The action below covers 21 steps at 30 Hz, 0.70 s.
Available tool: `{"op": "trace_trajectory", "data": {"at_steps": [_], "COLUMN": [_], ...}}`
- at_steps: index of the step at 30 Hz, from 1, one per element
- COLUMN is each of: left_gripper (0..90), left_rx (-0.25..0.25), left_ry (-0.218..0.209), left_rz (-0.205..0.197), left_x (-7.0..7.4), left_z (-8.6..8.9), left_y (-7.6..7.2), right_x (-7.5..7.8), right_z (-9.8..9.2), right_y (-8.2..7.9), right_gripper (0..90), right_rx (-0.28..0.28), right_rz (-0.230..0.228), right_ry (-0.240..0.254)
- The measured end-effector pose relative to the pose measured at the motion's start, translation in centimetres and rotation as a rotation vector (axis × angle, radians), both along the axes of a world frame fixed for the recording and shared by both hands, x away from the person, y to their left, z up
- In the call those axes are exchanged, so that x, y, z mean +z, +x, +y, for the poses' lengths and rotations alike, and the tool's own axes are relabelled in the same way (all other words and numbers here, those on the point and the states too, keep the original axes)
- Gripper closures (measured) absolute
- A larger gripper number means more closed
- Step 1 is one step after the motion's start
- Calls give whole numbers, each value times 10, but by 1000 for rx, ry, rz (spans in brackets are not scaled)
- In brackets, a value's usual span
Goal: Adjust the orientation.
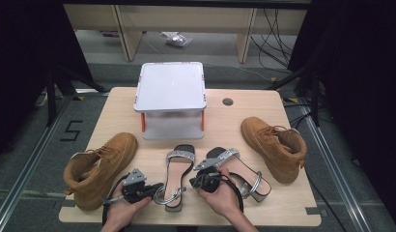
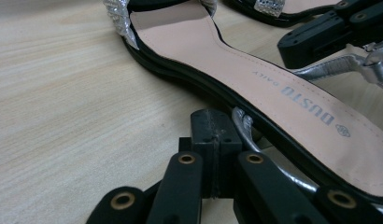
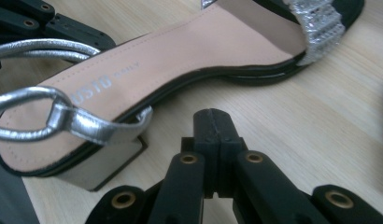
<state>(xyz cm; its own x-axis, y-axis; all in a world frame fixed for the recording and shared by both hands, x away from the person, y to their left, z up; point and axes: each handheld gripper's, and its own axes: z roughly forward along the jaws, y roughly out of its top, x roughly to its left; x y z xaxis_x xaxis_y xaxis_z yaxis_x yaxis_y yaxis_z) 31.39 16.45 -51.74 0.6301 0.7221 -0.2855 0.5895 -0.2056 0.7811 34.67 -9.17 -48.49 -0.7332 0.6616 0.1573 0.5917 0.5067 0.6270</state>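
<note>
Both tongs closed, empty: left tongs [image 1: 156, 187] beside left sandal [image 1: 176, 169], right tongs [image 1: 194, 182] beside right sandal [image 1: 234, 170], mid-surface [image 1: 114, 113]. Approach stage; next, jaws must open before gripping.

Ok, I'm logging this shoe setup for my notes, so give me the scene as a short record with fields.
surface: wooden table
sandals: left sandal, right sandal, lying at the middle
boots: left boot, right boot, at the outer sides
rack: grey rack at the back
left gripper: shut, beside the left sandal
right gripper: shut, between the sandals
</note>
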Motion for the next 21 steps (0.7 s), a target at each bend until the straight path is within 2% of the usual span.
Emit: {"op": "trace_trajectory", "data": {"at_steps": [2,4,5,6,7,8,10,12,14,17,19,20,21], "left_gripper": [893,893,893,893,892,893,893,893,893,893,893,893,893], "left_rx": [-2,-3,-7,-16,-21,-21,-27,-32,-32,-40,-44,-56,-54], "left_ry": [1,8,10,4,6,9,11,11,18,31,35,41,37], "left_rz": [1,-2,-1,1,-1,-5,-5,-7,-8,-13,-15,-6,-9], "left_x": [0,1,1,2,2,2,2,2,2,3,3,4,3], "left_z": [0,-2,-3,-4,-5,-7,-9,-11,-13,-17,-18,-20,-22], "left_y": [0,0,0,1,1,0,0,1,1,2,2,3,3], "right_x": [-2,-3,-5,-4,-5,-6,-5,-6,-7,-6,-5,-6,-5], "right_z": [4,7,9,11,12,14,14,14,12,12,11,10,9], "right_y": [3,4,6,5,6,7,7,8,10,11,10,12,12], "right_gripper": [900,900,900,900,900,900,900,900,900,900,900,900,900], "right_rx": [19,18,12,11,24,31,39,34,53,56,44,53,50], "right_rz": [-11,9,5,23,8,-3,-3,-1,-21,-14,20,-2,-1], "right_ry": [-10,-5,-21,-12,-9,16,-11,4,-16,-18,-16,-22,-23]}}
